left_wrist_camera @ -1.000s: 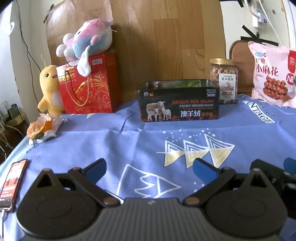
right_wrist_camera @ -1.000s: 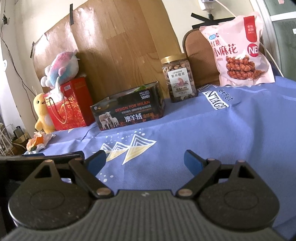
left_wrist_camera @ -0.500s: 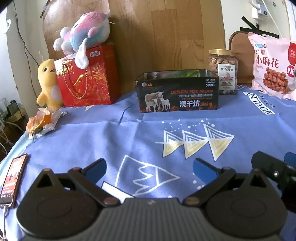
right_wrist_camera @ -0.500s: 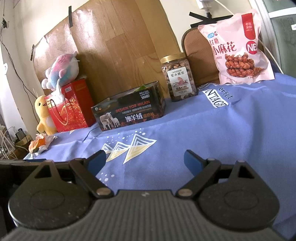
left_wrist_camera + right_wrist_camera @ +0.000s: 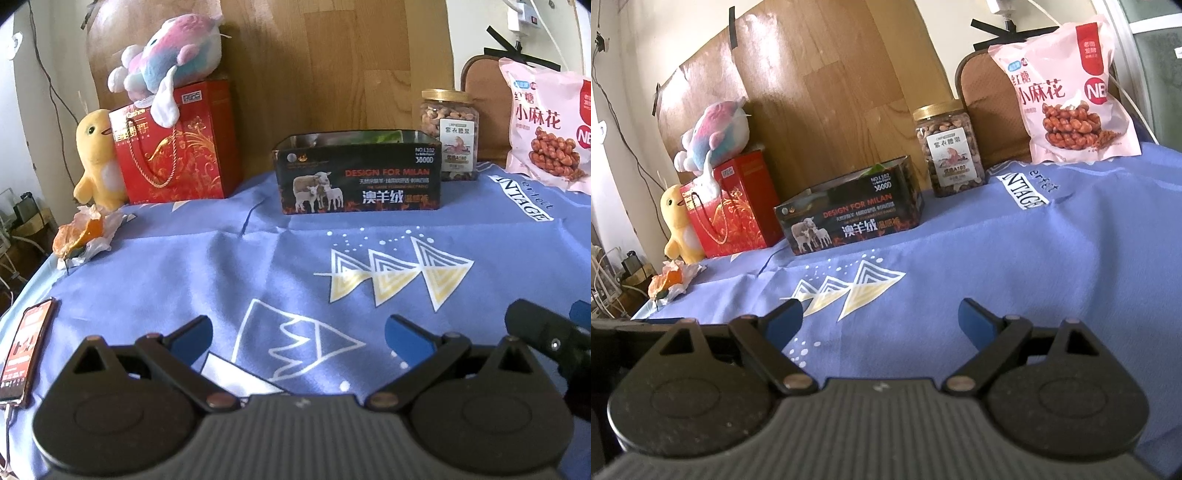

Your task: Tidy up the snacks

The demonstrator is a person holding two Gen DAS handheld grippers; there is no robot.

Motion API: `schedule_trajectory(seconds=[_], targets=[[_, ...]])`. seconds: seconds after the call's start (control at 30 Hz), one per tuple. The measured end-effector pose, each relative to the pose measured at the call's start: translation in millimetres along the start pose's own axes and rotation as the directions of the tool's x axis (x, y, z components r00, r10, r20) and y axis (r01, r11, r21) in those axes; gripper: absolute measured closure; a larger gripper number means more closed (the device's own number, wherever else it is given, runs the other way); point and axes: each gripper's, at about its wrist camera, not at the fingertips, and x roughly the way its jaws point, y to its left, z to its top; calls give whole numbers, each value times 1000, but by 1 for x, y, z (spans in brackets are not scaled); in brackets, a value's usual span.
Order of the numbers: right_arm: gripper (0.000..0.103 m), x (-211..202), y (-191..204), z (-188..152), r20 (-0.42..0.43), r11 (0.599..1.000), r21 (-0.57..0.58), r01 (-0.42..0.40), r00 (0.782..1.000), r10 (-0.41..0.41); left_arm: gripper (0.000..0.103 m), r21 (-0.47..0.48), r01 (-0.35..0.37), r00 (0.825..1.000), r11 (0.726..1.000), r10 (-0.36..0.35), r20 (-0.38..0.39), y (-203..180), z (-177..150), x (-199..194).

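An open black box (image 5: 360, 173) printed with sheep stands at the back of the blue tablecloth; it also shows in the right wrist view (image 5: 851, 218). A clear nut jar (image 5: 450, 138) with a gold lid stands right of it (image 5: 949, 157). A pink snack bag (image 5: 546, 129) leans at the far right (image 5: 1067, 96). My left gripper (image 5: 297, 336) is open and empty, low over the cloth, far from the box. My right gripper (image 5: 881, 321) is open and empty, also near the front.
A red gift bag (image 5: 173, 147) with a plush toy (image 5: 166, 62) on top and a yellow plush duck (image 5: 96, 158) stand at the back left. Orange peel on paper (image 5: 83, 236) lies nearby. A phone (image 5: 26, 347) lies at the front left edge.
Both grippers have risen and tilted slightly, so the box and snacks sit a little lower and farther in view. Both stay open and empty.
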Motion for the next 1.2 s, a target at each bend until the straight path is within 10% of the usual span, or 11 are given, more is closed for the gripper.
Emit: schedule_trajectory(seconds=[1.2], targets=[[10, 4, -3, -2, -18, 1000, 7, -6, 1000, 6, 0, 0, -29, 999, 1000, 29, -23, 1, -6, 7]])
